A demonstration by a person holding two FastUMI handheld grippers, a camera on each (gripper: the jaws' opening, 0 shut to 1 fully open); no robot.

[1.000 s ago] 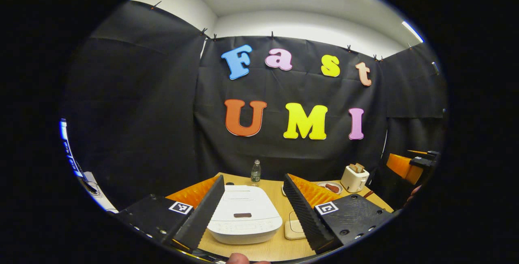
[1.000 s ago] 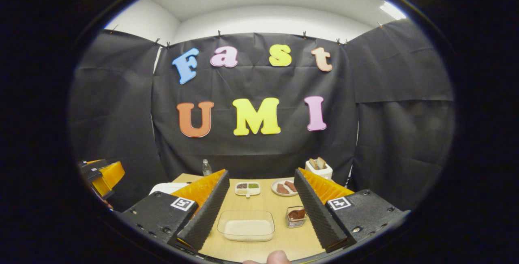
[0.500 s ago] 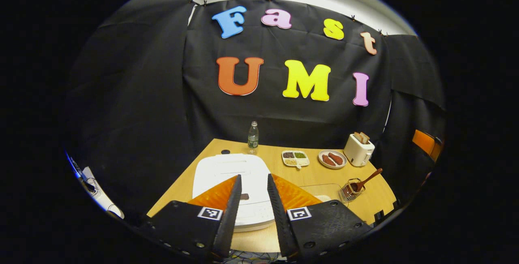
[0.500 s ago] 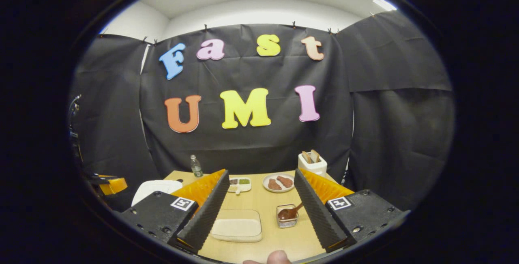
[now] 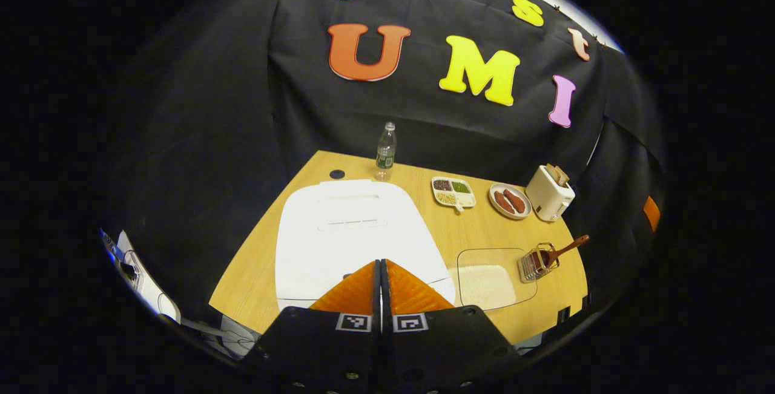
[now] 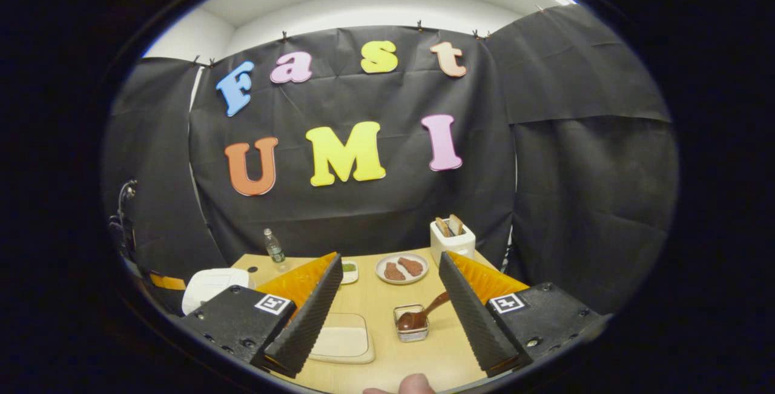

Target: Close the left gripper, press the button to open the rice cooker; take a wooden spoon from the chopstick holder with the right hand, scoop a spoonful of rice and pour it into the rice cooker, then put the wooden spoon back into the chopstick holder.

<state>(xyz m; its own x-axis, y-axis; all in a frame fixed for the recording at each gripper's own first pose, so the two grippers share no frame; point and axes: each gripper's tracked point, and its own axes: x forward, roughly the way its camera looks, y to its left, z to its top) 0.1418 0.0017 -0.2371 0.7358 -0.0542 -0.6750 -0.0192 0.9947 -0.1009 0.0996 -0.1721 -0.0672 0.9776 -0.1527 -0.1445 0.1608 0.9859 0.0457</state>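
The left gripper (image 5: 380, 264) has just brought its jaws fully together: a second ago they stood wide on either side of the white rounded plastic rice cooker (image 5: 354, 230), and now they meet in one blunt wedge with nothing between them. The gripper has also risen and tipped downward, so it now looks steeply onto the cooker's lid, its tip over the near front edge of the lid, where I judge the release button lies, hidden beneath it. I cannot tell whether it is touching yet. The lid is still down, so the first step, closing the jaws, is done and the press itself is next.

The right gripper (image 6: 387, 297) hangs above the near edge of the pale wooden desk (image 6: 381, 354) with its jaws wide and holding nothing; it has drifted a little and now frames the small wire chopstick holder (image 6: 412, 324), from which the dark wooden spoon (image 6: 424, 315) leans out to the right. Just left of the holder sits the shallow clear rectangular dish of white rice (image 6: 342, 342).

Toward the far edge lie a round plate of brown meat pieces (image 6: 401, 269), a white toaster with bread slices (image 6: 451, 238) at the far right corner, and a clear plastic water bottle (image 6: 273, 247) behind the cooker.
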